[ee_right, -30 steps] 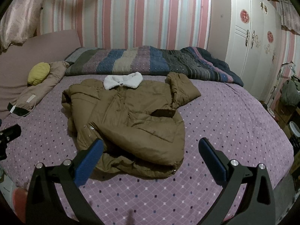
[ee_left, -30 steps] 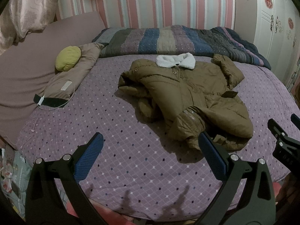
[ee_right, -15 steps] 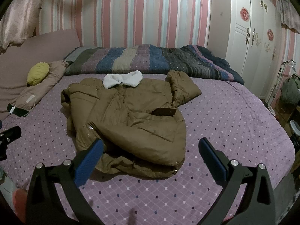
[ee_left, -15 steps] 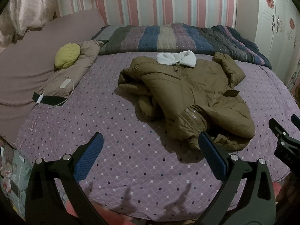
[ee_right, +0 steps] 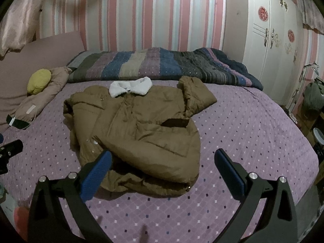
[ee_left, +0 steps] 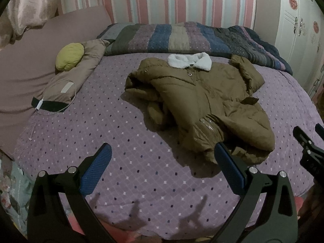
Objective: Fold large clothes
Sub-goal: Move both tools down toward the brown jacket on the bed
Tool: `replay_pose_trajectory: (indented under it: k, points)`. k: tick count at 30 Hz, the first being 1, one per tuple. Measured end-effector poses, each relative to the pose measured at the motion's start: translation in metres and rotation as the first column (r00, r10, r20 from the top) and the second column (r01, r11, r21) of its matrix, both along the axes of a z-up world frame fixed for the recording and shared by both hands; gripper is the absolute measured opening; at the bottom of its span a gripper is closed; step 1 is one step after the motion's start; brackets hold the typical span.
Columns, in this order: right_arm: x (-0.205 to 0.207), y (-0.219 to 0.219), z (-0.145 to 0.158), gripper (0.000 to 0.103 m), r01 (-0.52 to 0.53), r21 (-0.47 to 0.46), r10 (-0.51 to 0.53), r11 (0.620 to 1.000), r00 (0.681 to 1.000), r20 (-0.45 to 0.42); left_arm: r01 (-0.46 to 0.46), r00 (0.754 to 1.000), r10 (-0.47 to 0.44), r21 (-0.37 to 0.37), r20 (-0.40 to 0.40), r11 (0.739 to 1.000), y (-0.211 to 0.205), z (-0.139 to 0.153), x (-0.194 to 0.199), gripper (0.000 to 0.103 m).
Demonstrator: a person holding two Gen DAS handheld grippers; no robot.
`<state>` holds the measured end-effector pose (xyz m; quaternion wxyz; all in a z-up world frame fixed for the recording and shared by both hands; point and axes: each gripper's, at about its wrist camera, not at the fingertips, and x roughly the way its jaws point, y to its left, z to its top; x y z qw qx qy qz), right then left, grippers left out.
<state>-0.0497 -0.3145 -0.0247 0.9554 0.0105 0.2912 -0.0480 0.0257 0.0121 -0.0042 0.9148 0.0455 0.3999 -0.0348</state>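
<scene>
A brown coat (ee_right: 137,129) lies rumpled on the bed (ee_right: 253,133), just ahead of 2 tongs. Left tongs (ee_left: 162,168) and right tongs (ee_right: 162,168) hover spread wide, empty. Folding seems barely begun; next, grip the near hem.

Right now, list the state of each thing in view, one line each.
brown jacket: unfolded, crumpled on the bed, untouched.
white collar: lying open at the far end.
left gripper: open, empty.
right gripper: open, empty.
striped quilt: bunched along the wall.
wardrobe doors: closed.
</scene>
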Motion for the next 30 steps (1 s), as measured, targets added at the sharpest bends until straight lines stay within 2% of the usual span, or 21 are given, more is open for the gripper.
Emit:
replay_pose_trajectory:
  k: [6, 11, 12, 18, 22, 26, 30]
  points:
    - [0.016, -0.008, 0.018, 0.101, 0.013, 0.007, -0.013, 1.0, 0.999, 0.031, -0.01, 1.0, 0.009, 0.005, 0.008, 1.0, -0.003, 0.011, 0.018, 0.1]
    - [0.037, -0.017, 0.028, 0.101, 0.011, 0.016, -0.011, 1.0, 1.0, 0.023, -0.008, 1.0, 0.008, 0.002, -0.001, 1.0, -0.001, 0.016, 0.039, 0.1]
    - [0.039, -0.019, 0.029, 0.101, 0.011, 0.018, -0.011, 1.0, 1.0, 0.022, -0.079, 0.997, 0.078, 0.011, 0.029, 0.997, -0.001, 0.017, 0.043, 0.1]
    - [0.06, -0.031, 0.038, 0.101, -0.004, 0.034, 0.004, 0.999, 1.0, 0.011, -0.109, 0.993, 0.11, -0.015, 0.041, 0.994, 0.014, 0.029, 0.072, 0.1]
    - [0.077, -0.042, 0.04, 0.101, -0.007, 0.051, 0.008, 0.999, 1.0, -0.003, -0.152, 0.988, 0.151, 0.017, 0.043, 0.988, 0.025, 0.026, 0.095, 0.1]
    - [0.099, -0.053, 0.047, 0.101, -0.001, 0.04, 0.001, 0.999, 1.0, -0.001, -0.152, 0.987, 0.145, 0.111, 0.069, 0.982, 0.035, 0.033, 0.126, 0.1]
    - [0.13, -0.07, 0.069, 0.101, 0.011, 0.013, -0.012, 1.0, 0.999, 0.037, -0.154, 0.983, 0.142, 0.097, 0.118, 0.983, 0.055, 0.058, 0.157, 0.1]
